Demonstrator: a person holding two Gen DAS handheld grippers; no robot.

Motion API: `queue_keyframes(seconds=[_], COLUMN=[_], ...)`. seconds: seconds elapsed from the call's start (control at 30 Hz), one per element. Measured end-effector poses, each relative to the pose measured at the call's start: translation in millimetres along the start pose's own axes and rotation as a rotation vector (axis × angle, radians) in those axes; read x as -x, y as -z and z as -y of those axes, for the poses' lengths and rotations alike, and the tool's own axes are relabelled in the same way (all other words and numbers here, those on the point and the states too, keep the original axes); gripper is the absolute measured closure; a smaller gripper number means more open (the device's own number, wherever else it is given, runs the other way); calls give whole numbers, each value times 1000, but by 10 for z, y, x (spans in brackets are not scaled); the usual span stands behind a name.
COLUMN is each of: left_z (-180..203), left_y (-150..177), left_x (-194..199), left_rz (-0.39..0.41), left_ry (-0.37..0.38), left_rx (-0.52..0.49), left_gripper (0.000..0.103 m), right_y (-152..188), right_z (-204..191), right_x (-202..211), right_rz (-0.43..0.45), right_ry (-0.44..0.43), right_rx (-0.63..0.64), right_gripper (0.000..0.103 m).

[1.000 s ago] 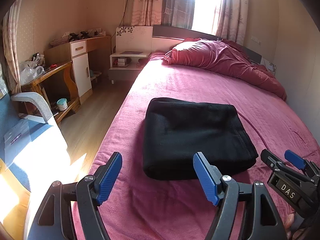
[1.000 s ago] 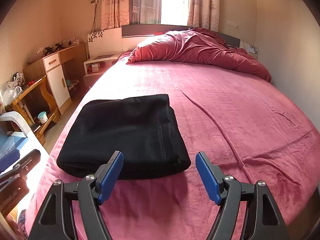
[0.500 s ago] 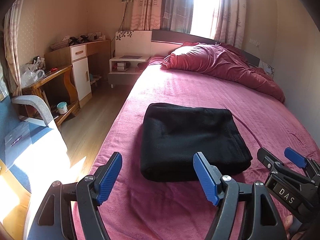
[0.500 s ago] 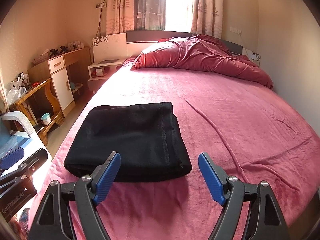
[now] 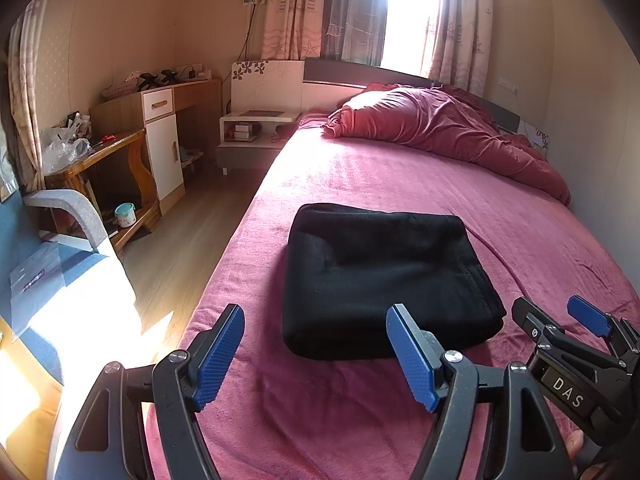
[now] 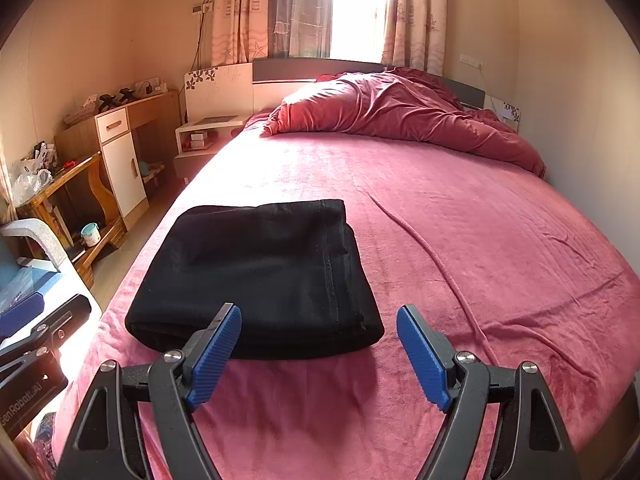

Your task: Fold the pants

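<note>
Right wrist view: folded pants [image 6: 256, 280] near bed's [image 6: 460, 220] left edge, both claws [image 6: 319, 354] [image 5: 315, 354] apart, empty.

Open bedspread [image 6: 460, 216] right of folded pants [image 6: 260, 276] (duvet [image 6: 400, 116] far back)
</note>
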State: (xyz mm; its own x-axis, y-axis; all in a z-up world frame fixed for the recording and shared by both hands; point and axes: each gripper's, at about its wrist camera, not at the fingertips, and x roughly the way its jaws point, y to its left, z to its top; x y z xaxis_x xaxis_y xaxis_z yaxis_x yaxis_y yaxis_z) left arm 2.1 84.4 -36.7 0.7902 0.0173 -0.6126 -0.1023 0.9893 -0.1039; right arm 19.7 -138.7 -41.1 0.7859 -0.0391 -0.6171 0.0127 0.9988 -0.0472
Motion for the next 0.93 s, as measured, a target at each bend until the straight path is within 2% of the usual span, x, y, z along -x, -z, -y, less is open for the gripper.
queue_keyframes(seconds=[0.67, 0.77, 0.93], left_z=[29, 36, 25], left_y=[9, 17, 43], left_x=[-51, -48, -118], left_rz=[-25, -5, -25], left_ry=[2, -10, 13], left_rx=[-17, -28, -16], left_gripper=[28, 28, 30], right_y=[96, 117, 164], right_z=[-2, -3, 50], right_x=[-33, -50, -117], right_rz=[-21, -29, -54], right_ry=[9, 9, 9], right_rx=[-13, -14, -27], right_gripper=[22, 22, 22])
